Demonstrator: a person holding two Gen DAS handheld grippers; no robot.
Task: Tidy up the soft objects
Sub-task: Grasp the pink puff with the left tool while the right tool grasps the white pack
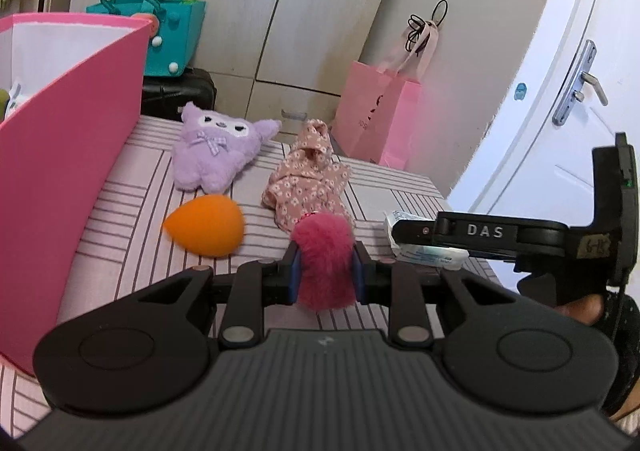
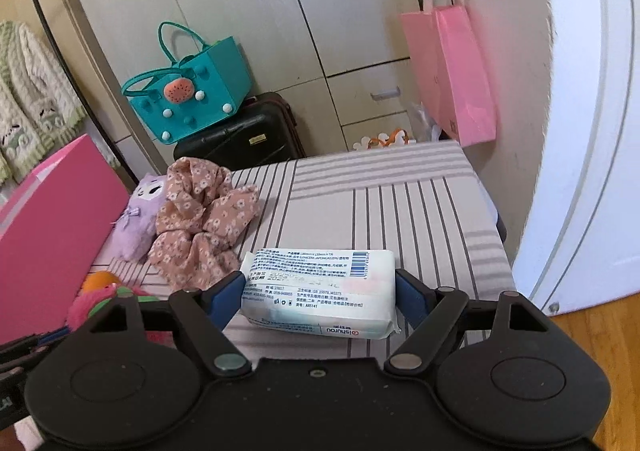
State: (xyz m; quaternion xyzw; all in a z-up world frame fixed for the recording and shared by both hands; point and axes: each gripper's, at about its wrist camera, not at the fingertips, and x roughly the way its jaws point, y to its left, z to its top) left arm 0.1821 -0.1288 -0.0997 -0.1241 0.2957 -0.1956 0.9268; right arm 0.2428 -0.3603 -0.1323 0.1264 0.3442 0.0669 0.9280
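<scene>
Seen from the left wrist: left gripper (image 1: pixel 326 271) clamped tight on a fluffy magenta pompom (image 1: pixel 325 263), blue pads pressed into the fur on both sides, low over the pink striped bed cover (image 1: pixel 132 219). Just beyond the pompom, an orange teardrop-shaped foam sponge (image 1: pixel 205 225) lying on its side; farther back, a lilac plush owl-like toy with a small bow (image 1: pixel 218 149) and, beside it to the right, a crumpled pink floral fabric piece (image 1: pixel 306 181) reaching almost to the pompom. At the left edge, a tall open pink cardboard box (image 1: pixel 68 171) standing on the bed. At the right, the right gripper (image 1: pixel 416 241) seen side-on over a white and blue plastic-wrapped tissue pack (image 1: pixel 424 253)

Seen from the right wrist: jaws set wide and bracketing the tissue pack (image 2: pixel 320 291) at both short ends, blue pads right at the wrapper; firm pressing or bare touch not clear, pack lying flat on the bed cover (image 2: pixel 400 203) near its front edge. To the left of the pack, the floral fabric (image 2: pixel 200 219), with the lilac plush (image 2: pixel 138 215) behind it against the pink box (image 2: pixel 56 235)

In the background, a teal felt handbag with white pompom dots (image 1: pixel 172 35) on a black suitcase (image 1: pixel 180 91), a pale pink paper gift bag (image 1: pixel 376 119) by the cream wardrobe doors (image 1: pixel 248 3), a white door with a metal handle (image 1: pixel 580 87)
</scene>
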